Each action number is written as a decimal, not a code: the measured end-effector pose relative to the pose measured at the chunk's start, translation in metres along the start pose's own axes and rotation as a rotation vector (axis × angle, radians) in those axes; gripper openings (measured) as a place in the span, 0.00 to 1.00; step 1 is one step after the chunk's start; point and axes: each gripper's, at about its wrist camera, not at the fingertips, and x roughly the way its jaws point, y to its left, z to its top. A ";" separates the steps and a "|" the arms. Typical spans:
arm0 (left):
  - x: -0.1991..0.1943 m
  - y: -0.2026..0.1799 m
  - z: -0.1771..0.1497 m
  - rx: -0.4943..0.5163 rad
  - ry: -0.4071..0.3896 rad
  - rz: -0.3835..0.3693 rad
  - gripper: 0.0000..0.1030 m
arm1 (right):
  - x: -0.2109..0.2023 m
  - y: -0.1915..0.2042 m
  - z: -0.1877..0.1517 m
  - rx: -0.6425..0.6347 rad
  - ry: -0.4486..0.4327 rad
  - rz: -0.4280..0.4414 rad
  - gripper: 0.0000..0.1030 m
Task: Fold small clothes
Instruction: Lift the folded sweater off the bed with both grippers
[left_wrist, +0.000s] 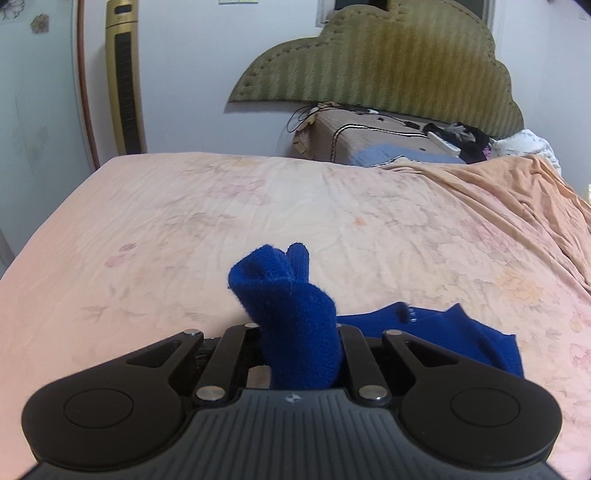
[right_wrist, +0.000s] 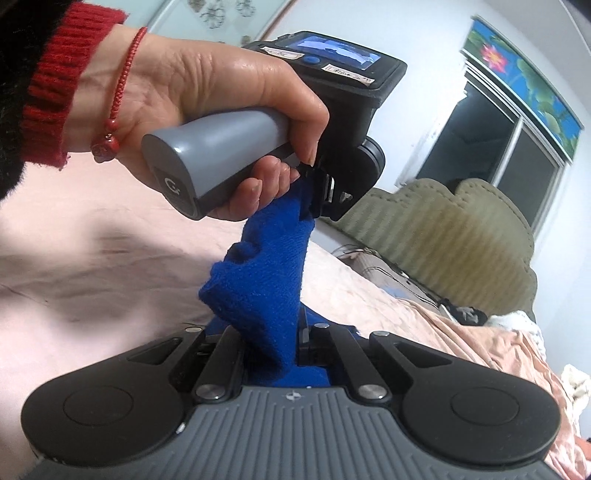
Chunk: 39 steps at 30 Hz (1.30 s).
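The folding is looking barely begun: the blue knitted garment (right_wrist: 258, 280) is hanging bunched and twisted between the two tools rather than lying flat, and no neat fold is showing anywhere. More blue cloth (left_wrist: 454, 332) is lying crumpled on the bed sheet (left_wrist: 258, 206) near the bed's near edge, just to the right of the left tongs; whether it is the same piece trailing down or a second one I cannot tell. What seems left is nearly all of it: spreading the knit out on the bed, smoothing it, and folding it over.

The left tongs (left_wrist: 295, 332) are clamping a thick roll of the blue knit, which is standing up out of the nearly closed jaws above the pink sheet. In the right wrist view the person's left hand (right_wrist: 221, 110), with a red cuff (right_wrist: 55, 92) and a red string bracelet (right_wrist: 125, 81), is gripping the grey handle of that tool, and the cloth is stretching down from it.

The right tongs (right_wrist: 291, 332) are pinching the lower end of the same stretch, jaws drawn tight on the fabric, so both tools are holding the garment clear of the bed, with the padded headboard (left_wrist: 388, 66) at the far end
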 end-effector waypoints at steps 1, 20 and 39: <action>0.000 -0.005 0.000 0.005 -0.001 0.000 0.11 | 0.004 -0.006 -0.001 0.006 0.002 -0.004 0.03; 0.019 -0.107 -0.002 0.097 -0.001 -0.034 0.11 | 0.000 -0.066 -0.047 0.132 0.074 -0.095 0.03; 0.070 -0.189 -0.028 0.227 0.049 -0.049 0.11 | 0.015 -0.115 -0.100 0.370 0.199 -0.080 0.04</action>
